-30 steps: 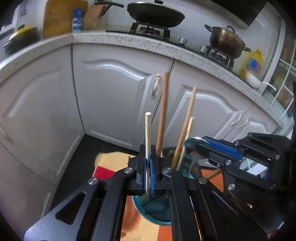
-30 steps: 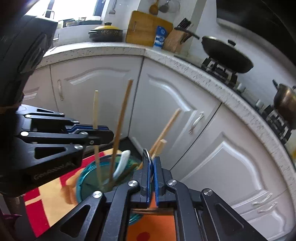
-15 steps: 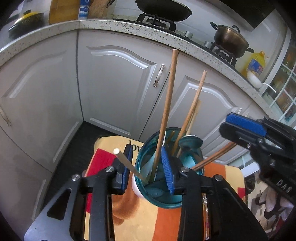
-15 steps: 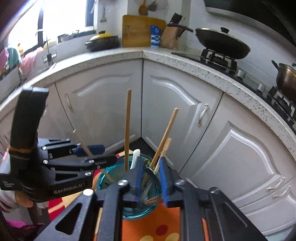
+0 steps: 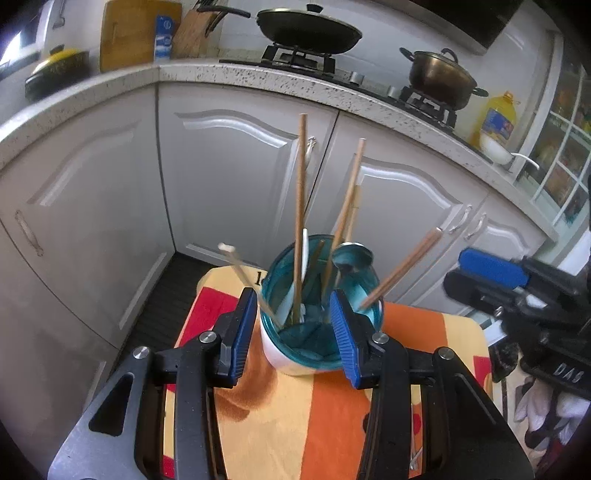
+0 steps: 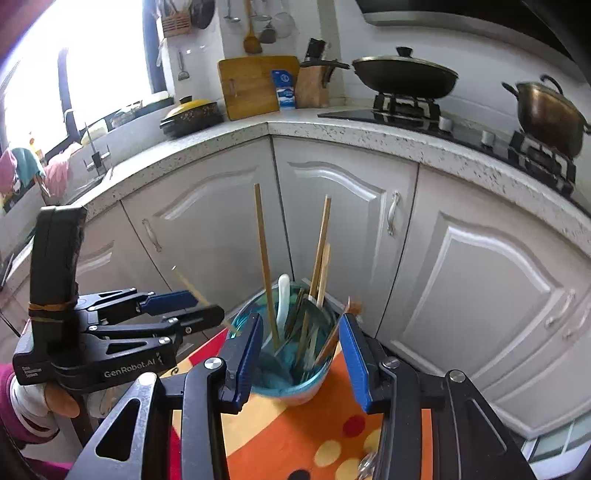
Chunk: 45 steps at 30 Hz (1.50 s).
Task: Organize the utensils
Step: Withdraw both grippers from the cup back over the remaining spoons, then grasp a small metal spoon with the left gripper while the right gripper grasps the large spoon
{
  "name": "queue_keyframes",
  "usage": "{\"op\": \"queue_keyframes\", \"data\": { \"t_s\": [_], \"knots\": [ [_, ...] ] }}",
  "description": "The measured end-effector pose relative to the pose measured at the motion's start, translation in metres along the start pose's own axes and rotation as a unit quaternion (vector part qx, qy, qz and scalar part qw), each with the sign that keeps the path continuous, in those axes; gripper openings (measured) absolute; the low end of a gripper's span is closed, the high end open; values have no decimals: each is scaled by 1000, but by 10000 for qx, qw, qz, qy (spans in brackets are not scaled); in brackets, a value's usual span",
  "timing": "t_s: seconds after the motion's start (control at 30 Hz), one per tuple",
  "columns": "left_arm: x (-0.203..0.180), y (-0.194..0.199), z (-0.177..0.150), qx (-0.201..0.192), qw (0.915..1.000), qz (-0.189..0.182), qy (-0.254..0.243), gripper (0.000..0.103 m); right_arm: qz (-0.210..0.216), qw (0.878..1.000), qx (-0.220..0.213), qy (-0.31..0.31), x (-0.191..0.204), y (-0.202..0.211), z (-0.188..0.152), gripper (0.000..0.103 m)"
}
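Observation:
A teal glass cup [image 5: 317, 343] [image 6: 291, 384] stands on a small table with a bright patterned cloth [image 5: 317, 417]. It holds several wooden chopsticks [image 5: 300, 206], a pale chopstick [image 5: 243, 273] leaning left, a white spoon [image 6: 283, 299] and a metal spoon [image 5: 351, 256]. My left gripper [image 5: 293, 332] is open and empty, its jaws on either side of the cup. My right gripper [image 6: 301, 356] is open and empty, also straddling the cup. Each gripper shows in the other's view: the right one [image 5: 517, 288], the left one [image 6: 173, 310].
White kitchen cabinets [image 5: 236, 177] and a speckled counter [image 5: 258, 77] stand behind the table. On the counter are a wok [image 5: 308, 31], a pot [image 5: 441, 77], a cutting board [image 6: 255, 85], a knife block [image 6: 312, 86] and an oil bottle [image 5: 496, 120].
Both grippers have opened and drawn back from the cup. The pale chopstick left my left gripper and the metal spoon left my right gripper; both now rest in the cup.

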<state>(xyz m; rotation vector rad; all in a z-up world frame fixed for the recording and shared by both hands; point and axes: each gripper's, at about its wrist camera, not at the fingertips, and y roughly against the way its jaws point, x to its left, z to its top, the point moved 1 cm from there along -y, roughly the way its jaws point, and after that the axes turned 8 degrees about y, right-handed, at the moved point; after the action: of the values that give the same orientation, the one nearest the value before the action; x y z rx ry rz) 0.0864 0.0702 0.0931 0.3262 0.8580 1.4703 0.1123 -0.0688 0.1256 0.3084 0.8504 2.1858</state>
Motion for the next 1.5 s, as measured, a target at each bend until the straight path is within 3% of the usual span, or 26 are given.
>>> {"op": "queue_keyframes", "data": {
  "t_s": [0.3, 0.33, 0.4, 0.47, 0.93, 1.17, 1.43, 1.5],
  "knots": [
    [-24, 19, -29, -48, 9994, -22, -343, 40, -148, 9995, -45, -286, 4, 29, -38, 43],
    [-27, 21, -32, -55, 9993, -32, -381, 40, -136, 9992, -96, -362, 2, 35, -44, 45],
    [-33, 24, -38, -58, 9990, -63, -431, 40, -152, 9986, -176, -466, 0, 45, -53, 60],
    [-39, 25, -44, -50, 9988, -92, -477, 40, -275, 9982, -192, -502, -2, 53, -62, 64],
    [-65, 12, -85, 454, 9966, -340, -603, 40, -655, 9940, 707, -512, -24, 65, -134, 65],
    [-62, -7, -101, 885, 9935, -559, -453, 40, -513, 9888, 949, -1027, -46, 66, -189, 64],
    [-79, -43, -122, 1434, 9849, -841, -478, 40, -219, 9783, 1422, -1491, -64, 38, -243, 64],
    [-83, -54, -125, 1541, 9831, -843, -512, 40, -63, 9758, 1464, -1623, -69, 31, -251, 55]
  ]
}}
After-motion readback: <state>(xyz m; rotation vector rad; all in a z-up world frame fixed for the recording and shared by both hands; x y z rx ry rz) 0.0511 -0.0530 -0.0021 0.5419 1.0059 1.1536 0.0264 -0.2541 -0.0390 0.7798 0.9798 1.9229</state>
